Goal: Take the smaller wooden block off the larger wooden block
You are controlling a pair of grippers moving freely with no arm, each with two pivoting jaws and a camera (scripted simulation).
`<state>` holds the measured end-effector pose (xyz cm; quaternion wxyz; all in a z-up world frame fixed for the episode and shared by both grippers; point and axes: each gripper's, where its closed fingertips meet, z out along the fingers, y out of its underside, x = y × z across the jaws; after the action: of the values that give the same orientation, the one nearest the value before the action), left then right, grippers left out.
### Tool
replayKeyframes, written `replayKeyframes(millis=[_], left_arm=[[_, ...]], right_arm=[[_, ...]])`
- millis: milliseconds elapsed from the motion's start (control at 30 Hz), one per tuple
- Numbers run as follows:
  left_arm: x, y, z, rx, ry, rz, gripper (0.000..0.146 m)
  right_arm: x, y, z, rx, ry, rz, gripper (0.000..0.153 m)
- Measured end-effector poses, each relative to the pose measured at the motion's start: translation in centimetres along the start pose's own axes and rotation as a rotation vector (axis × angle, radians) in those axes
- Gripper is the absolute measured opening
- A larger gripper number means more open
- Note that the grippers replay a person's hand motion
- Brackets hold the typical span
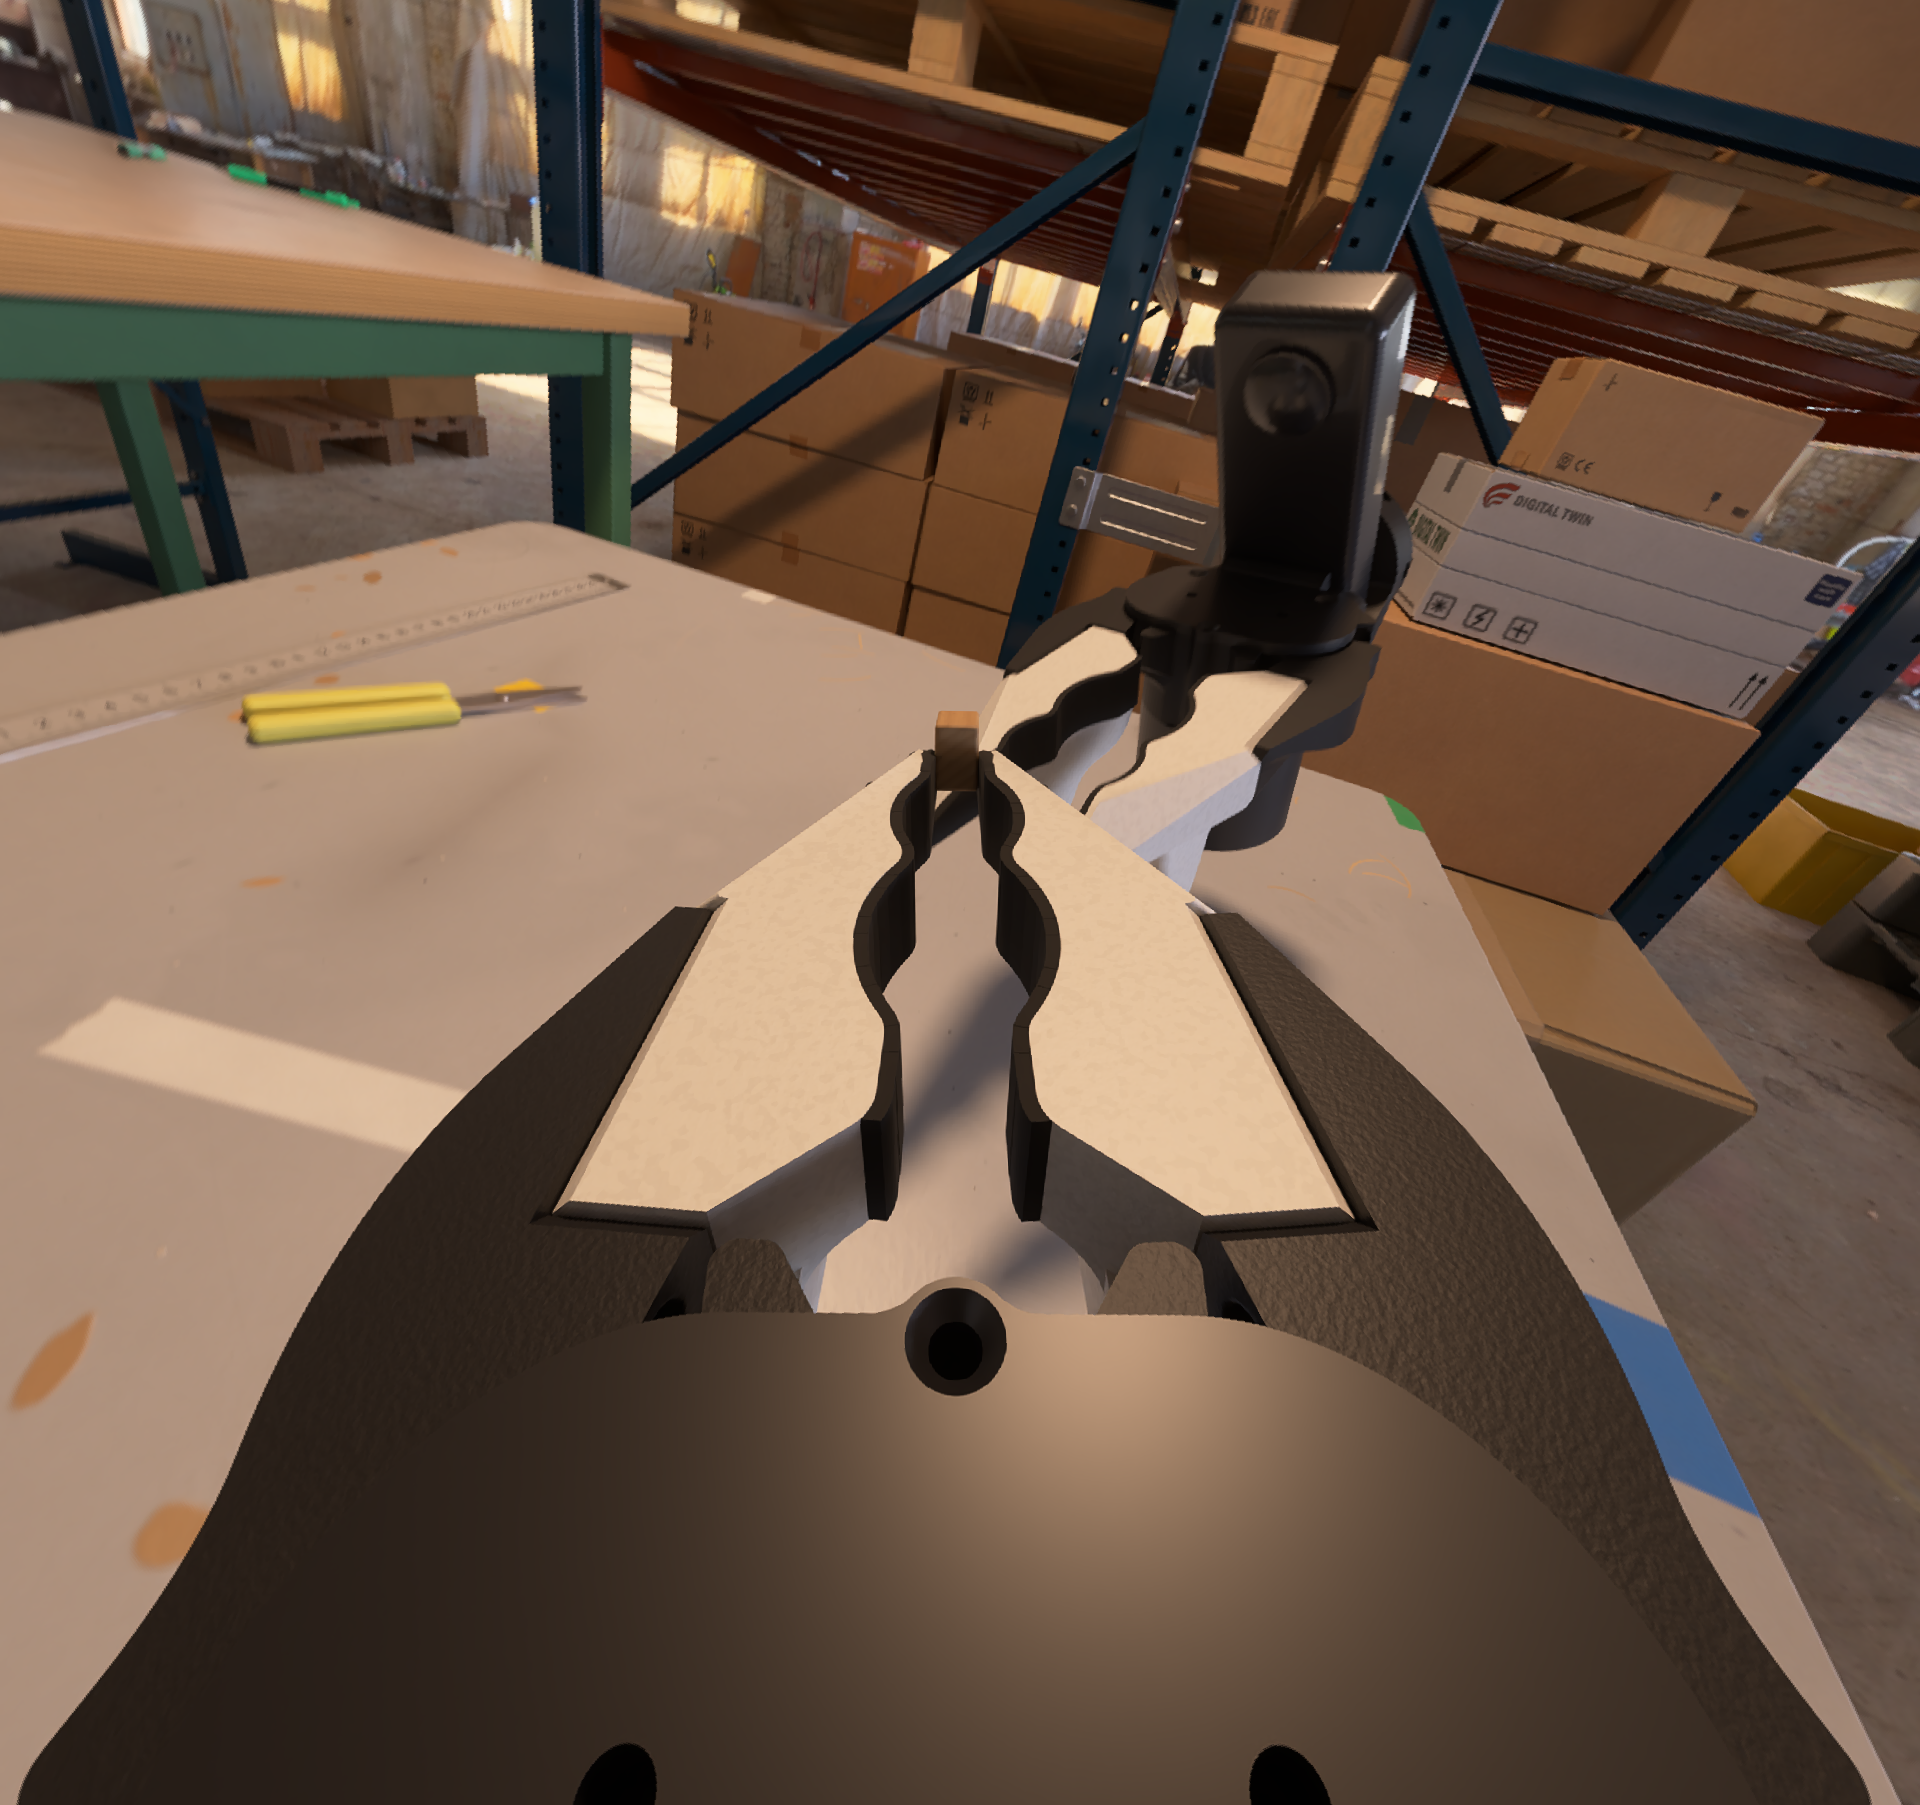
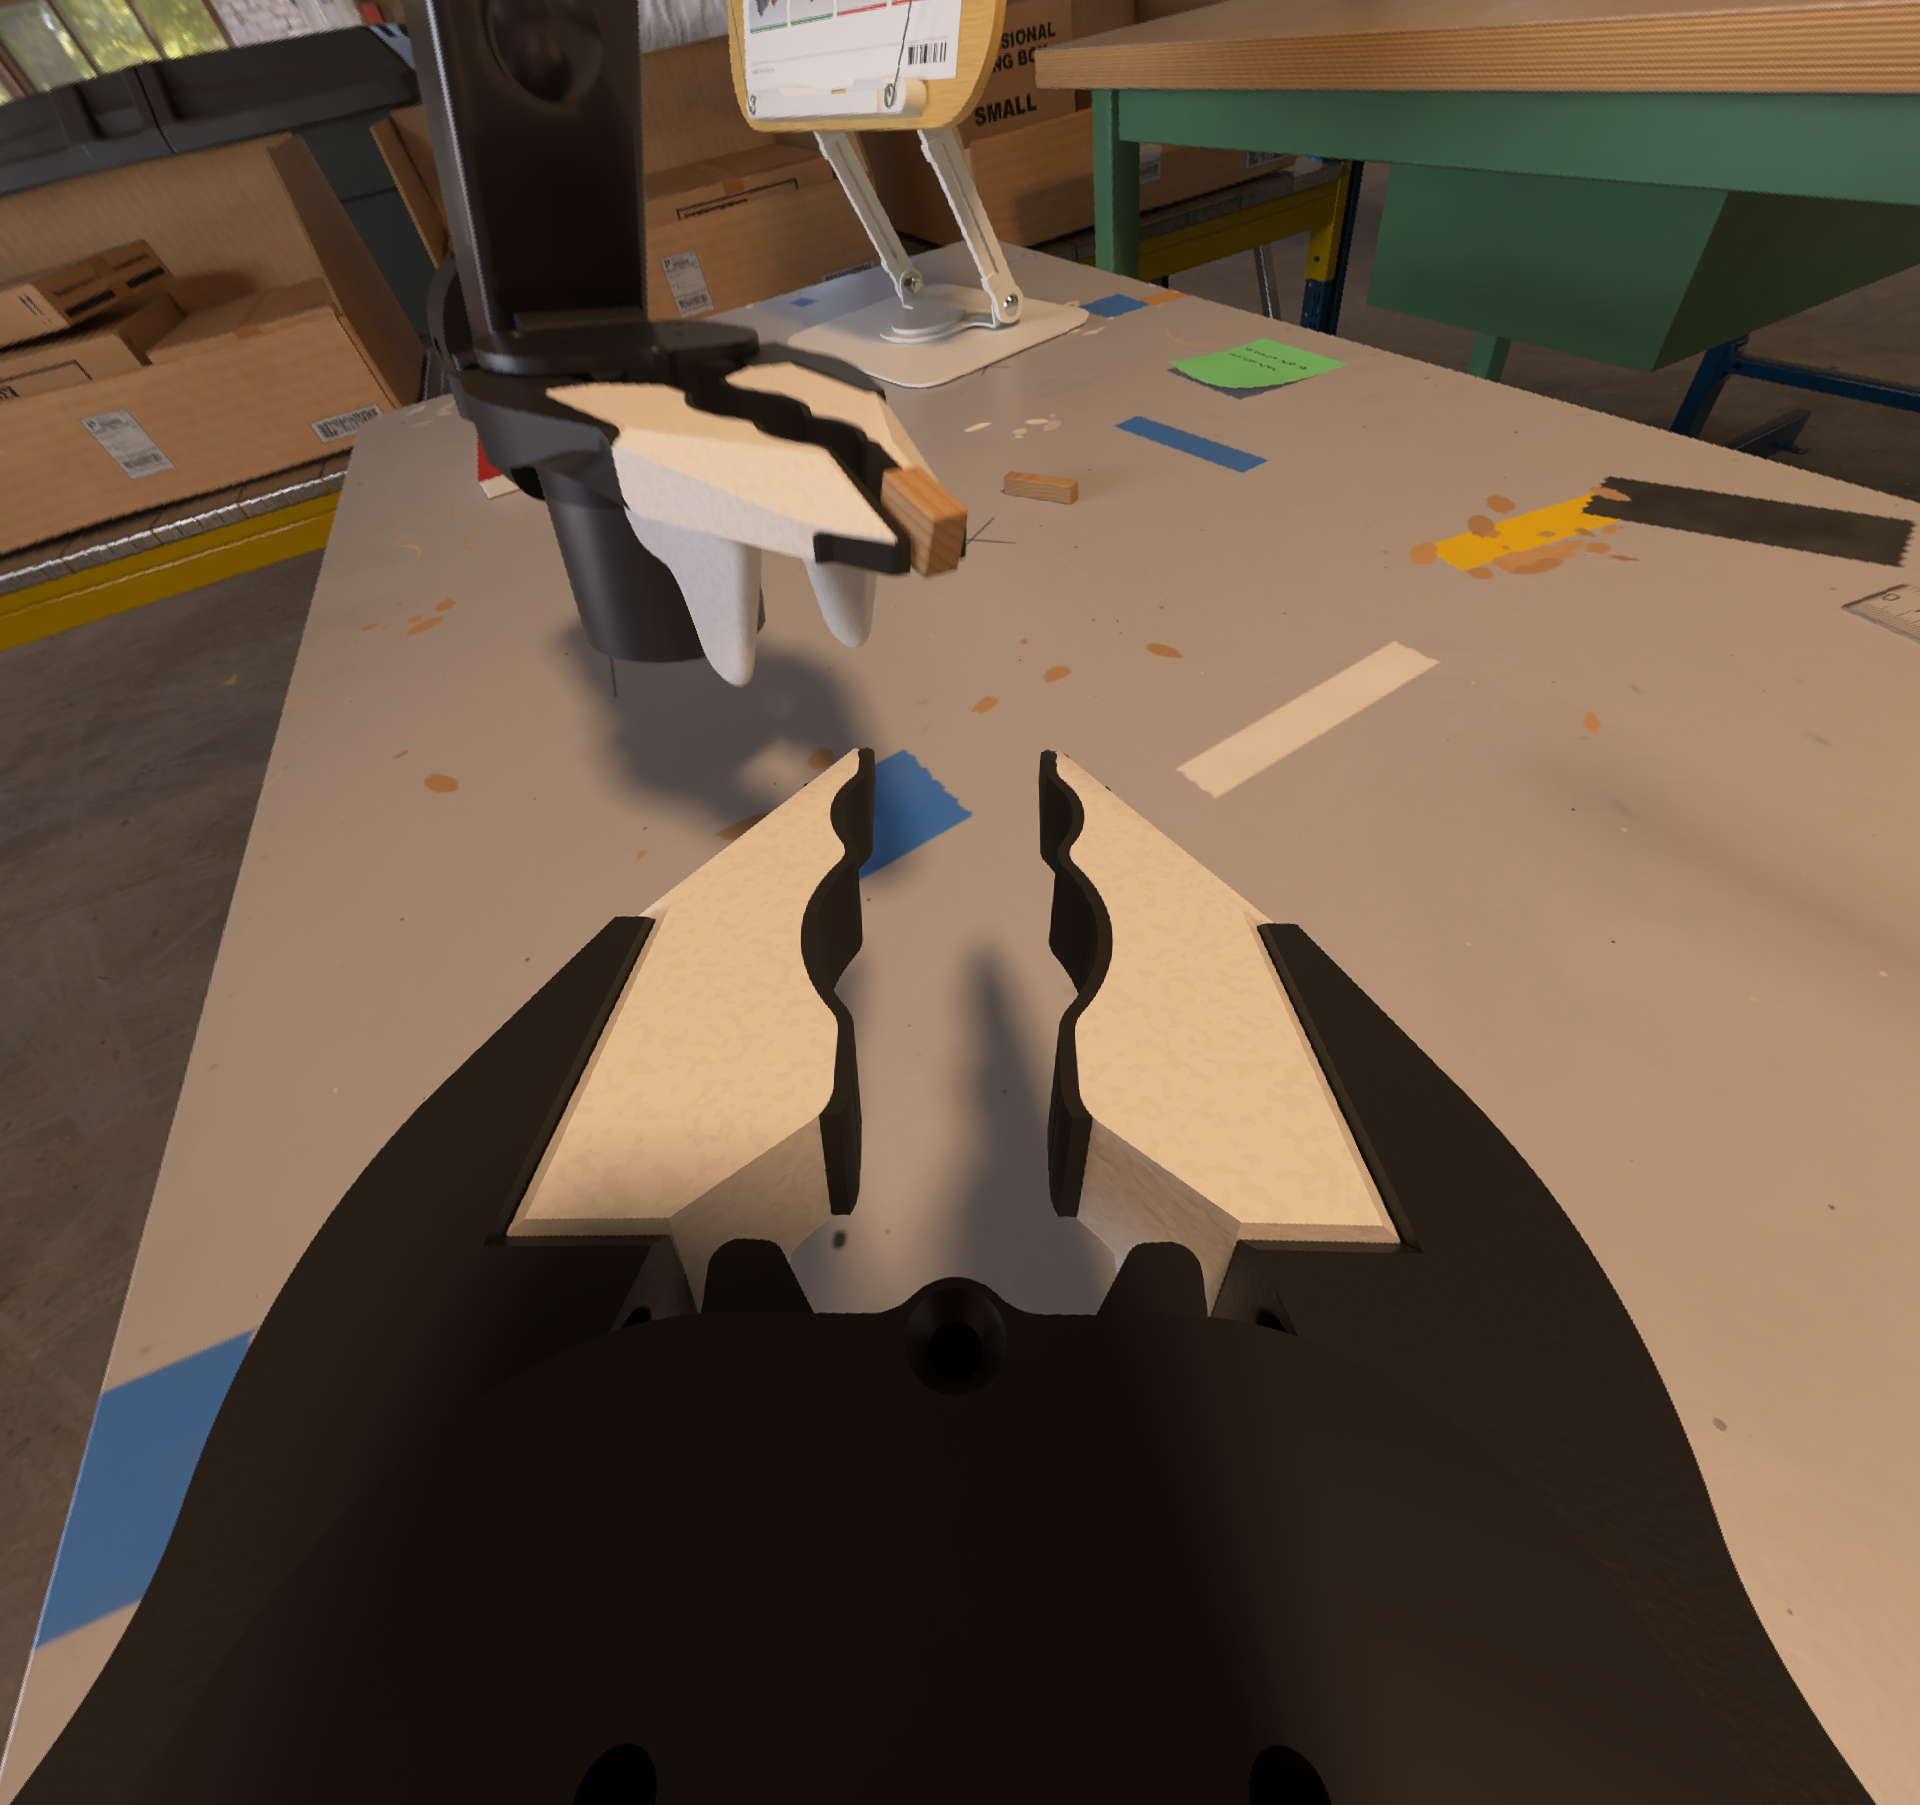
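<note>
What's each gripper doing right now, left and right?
Left gripper: closed on a small wooden block, held above the table.
Right gripper: open, holding nothing.

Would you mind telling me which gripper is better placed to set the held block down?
Left. The left gripper is shut on the block, above the table. The right gripper is open, empty, farther off.

Open table surface (image 2: 1195, 924) is being left free ahead of the right gripper (image 2: 956, 779) at frame centre. The upper left is being blocked by the left gripper (image 2: 894, 529) hanging over the table. Upper centre is being occupied by a stand (image 2: 935, 301); a small block (image 2: 1039, 487) is lying just below it.
</note>
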<state>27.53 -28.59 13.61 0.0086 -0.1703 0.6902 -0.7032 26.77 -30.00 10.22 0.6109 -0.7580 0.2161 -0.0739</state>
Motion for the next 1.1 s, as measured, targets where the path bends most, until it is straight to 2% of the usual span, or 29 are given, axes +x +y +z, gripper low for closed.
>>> replayKeyframes(millis=[167, 333, 700, 900, 1100], left_arm=[[-0.8, 1.1, -0.2, -0.019, -0.004, -0.092, 0.007], [-0.1, 1.4, 0.1, -0.041, 0.018, -0.066, 0.007], [2.0, 3.7, 1.2, -0.159, 0.1, 0.016, 0.007], [2.4, 4.1, 1.9, -0.158, 0.106, 0.012, 0.007], [2.5, 4.4, 2.1, -0.171, 0.107, 0.027, 0.007]], right_arm=[[0.1, -0.2, 0.0, 0.014, -0.007, 0.026, 0.031], [0.3, -1.1, -0.5, 0.065, -0.018, 0.055, 0.03], [-1.0, -2.1, -0.9, 0.135, -0.142, 0.144, 0.027], [-1.6, -1.9, -0.8, 0.132, -0.192, 0.166, 0.005], [-1.5, -1.8, -0.7, 0.121, -0.174, 0.158, 0.013]])
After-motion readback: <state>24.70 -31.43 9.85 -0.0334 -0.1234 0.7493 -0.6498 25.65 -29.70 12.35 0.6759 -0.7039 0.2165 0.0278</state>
